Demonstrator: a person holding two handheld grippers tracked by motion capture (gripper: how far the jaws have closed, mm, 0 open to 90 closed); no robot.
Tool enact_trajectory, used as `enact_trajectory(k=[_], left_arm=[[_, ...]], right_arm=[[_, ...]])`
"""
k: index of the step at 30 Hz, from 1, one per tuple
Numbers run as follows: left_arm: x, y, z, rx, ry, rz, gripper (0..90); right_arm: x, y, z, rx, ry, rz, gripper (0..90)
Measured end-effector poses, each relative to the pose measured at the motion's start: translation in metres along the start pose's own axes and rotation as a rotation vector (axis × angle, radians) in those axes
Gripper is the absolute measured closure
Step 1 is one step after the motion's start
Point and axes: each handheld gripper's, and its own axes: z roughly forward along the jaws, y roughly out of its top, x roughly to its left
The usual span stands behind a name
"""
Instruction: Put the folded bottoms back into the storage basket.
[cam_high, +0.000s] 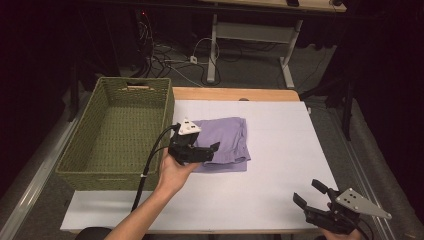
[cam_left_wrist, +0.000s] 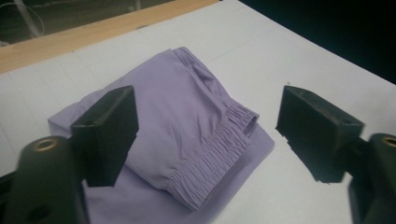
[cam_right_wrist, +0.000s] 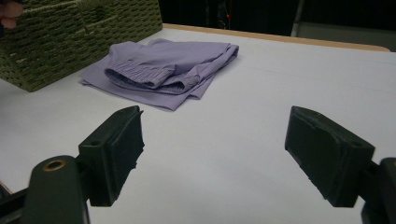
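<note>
White surface (cam_high: 280, 150) is carrying folded purple shorts (cam_high: 225, 142), no readable label; left gripper (cam_high: 212, 150) and right gripper (cam_high: 310, 192) are hovering, jaws spread, pinching nothing.

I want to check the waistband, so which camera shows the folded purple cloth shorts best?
The left gripper view: the folded purple cloth shorts are close, elastic visible. The high view has them partly covered; the right gripper view, farther off.

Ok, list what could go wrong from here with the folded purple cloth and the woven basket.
1. The left gripper, jaws open, hovers over the folded lilac cloth garment; pinching only the top layer could let the fold fall open.
2. The green woven basket stands right beside the garment; its near wall could catch the cloth during a lift across.
3. The right gripper, open, sits far off at the white table's corner, so it gives no support.
</note>
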Motion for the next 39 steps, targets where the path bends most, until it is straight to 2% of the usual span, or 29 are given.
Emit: enact_trajectory(k=[4, 13, 18, 19, 22, 24, 26, 29, 31, 35, 39], left_arm=[[0.004, 0.005, 0.010, 0.036, 0.032, -0.002, 18.9], [0.015, 0.011, 0.028, 0.104, 0.061, -0.022, 18.9], [0.024, 0.016, 0.039, 0.145, 0.060, -0.052, 18.9], [0.027, 0.018, 0.044, 0.167, 0.069, -0.056, 18.9], [0.030, 0.020, 0.048, 0.191, 0.075, -0.061, 18.9], [0.036, 0.022, 0.052, 0.204, 0.073, -0.081, 18.9], [0.041, 0.024, 0.055, 0.214, 0.087, -0.095, 18.9], [0.046, 0.026, 0.059, 0.234, 0.102, -0.102, 18.9], [0.050, 0.028, 0.061, 0.251, 0.090, -0.110, 19.0], [0.054, 0.030, 0.066, 0.279, 0.094, -0.116, 19.1], [0.059, 0.030, 0.073, 0.301, 0.114, -0.131, 19.1]], right_arm=[[0.000, 0.000, 0.000, 0.001, -0.001, 0.000, 19.8], [0.000, 0.000, 0.001, 0.003, 0.004, -0.001, 19.7], [0.002, 0.001, 0.002, 0.006, 0.009, -0.013, 19.7], [0.002, 0.001, 0.002, 0.005, 0.009, -0.011, 19.7], [0.002, 0.000, 0.002, 0.008, 0.007, -0.016, 19.8], [0.003, 0.000, 0.002, 0.006, 0.007, -0.019, 19.7], [0.003, 0.000, 0.002, 0.004, 0.008, -0.019, 19.7], [0.003, 0.000, 0.002, 0.003, 0.009, -0.019, 19.8], [0.003, 0.000, 0.002, 0.004, 0.010, -0.020, 19.8], [0.003, 0.000, 0.002, 0.003, 0.012, -0.021, 19.8], [0.003, 0.001, 0.002, 0.002, 0.013, -0.022, 19.8]])
